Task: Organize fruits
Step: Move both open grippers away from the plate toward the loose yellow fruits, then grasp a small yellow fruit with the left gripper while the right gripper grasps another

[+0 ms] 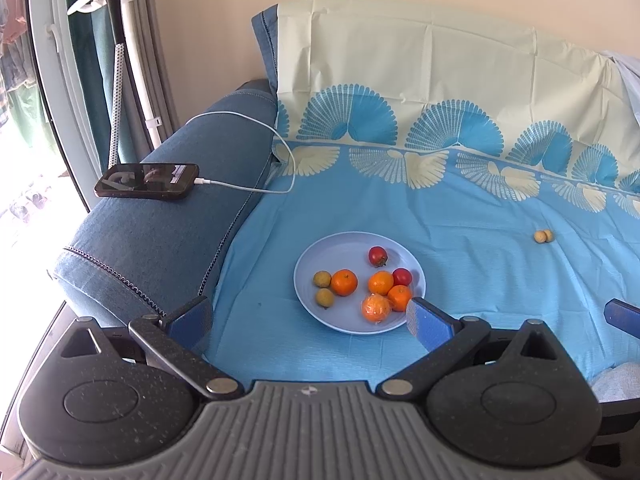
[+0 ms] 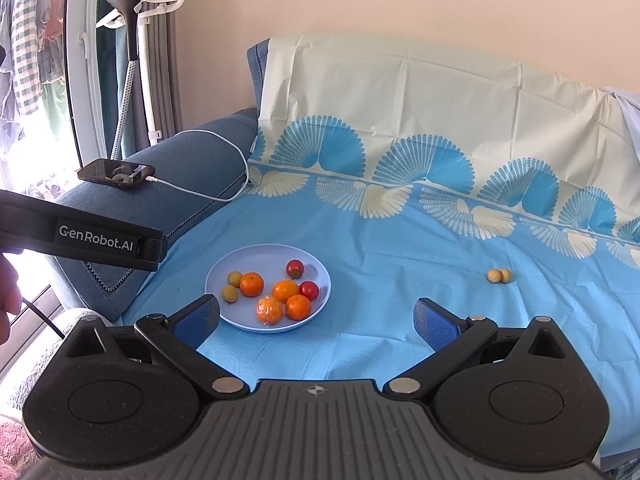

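Both the left gripper (image 1: 310,318) and right gripper (image 2: 316,318) hung with fingers spread and empty before the plate (image 2: 224,264), which seemingly held most fruit already, while two longans (image 2: 499,275) remained well apart on the sheet (image 2: 400,280).

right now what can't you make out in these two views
- Phone screen: glare and reflections in both views, nothing readable.
- Wrapped orange on the plate: the clear film blurs its surface.
- Two small pale fruits on the sheet: too small to tell their kind.
- Right gripper: in the left view only a blue finger shows, cut off by the edge.
- Left gripper: open, empty.
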`<state>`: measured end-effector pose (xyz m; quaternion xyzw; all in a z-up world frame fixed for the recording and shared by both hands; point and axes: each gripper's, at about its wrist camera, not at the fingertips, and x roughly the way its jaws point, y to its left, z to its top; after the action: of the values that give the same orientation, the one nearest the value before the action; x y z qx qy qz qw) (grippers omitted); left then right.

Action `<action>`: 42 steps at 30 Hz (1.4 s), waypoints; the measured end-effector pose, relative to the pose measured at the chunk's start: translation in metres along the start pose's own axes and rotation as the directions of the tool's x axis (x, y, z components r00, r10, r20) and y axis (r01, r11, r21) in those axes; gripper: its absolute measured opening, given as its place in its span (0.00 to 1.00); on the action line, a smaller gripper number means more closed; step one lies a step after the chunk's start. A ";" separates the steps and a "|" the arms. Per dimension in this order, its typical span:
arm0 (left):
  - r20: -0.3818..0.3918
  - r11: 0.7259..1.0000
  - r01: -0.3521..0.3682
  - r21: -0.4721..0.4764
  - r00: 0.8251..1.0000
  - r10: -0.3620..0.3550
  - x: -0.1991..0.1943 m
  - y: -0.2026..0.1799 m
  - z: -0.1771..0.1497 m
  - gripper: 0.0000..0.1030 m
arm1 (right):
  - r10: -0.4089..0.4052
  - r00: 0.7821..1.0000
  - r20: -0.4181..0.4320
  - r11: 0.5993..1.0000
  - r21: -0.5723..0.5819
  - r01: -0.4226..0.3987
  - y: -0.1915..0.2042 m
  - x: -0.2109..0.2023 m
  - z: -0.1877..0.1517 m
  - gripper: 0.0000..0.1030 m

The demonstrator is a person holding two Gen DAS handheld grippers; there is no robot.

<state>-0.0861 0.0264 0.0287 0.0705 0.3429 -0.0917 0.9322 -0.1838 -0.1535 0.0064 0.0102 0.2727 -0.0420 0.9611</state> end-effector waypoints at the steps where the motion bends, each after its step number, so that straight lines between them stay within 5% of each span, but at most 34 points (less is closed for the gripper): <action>1: -0.001 1.000 0.000 -0.001 1.000 0.000 0.001 0.000 0.000 1.00 | 0.001 1.000 -0.002 1.000 -0.002 -0.001 0.000 0.001 0.000 0.99; 17: -0.073 1.000 -0.001 0.016 0.997 0.002 0.035 -0.009 0.006 1.00 | 0.015 0.998 -0.054 1.000 0.012 -0.014 -0.007 0.027 -0.004 0.99; 24: -0.144 0.999 0.022 0.048 0.989 -0.015 0.073 -0.040 0.024 1.00 | -0.112 0.992 -0.064 0.988 0.101 0.118 -0.059 0.053 -0.014 0.99; 31: -0.199 0.995 0.028 0.092 0.980 -0.009 0.120 -0.087 0.051 1.00 | -0.372 0.922 -0.107 0.904 0.181 0.386 -0.167 0.119 -0.032 0.99; 42: -0.289 0.992 0.007 0.128 0.957 0.031 0.191 -0.144 0.077 1.00 | -0.497 0.832 -0.247 0.819 0.183 0.544 -0.323 0.301 -0.050 0.99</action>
<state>0.0732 -0.1520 -0.0474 0.1449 0.4692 -0.0963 0.8658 0.0171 -0.4958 -0.1927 0.0575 0.3470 -0.3363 0.8736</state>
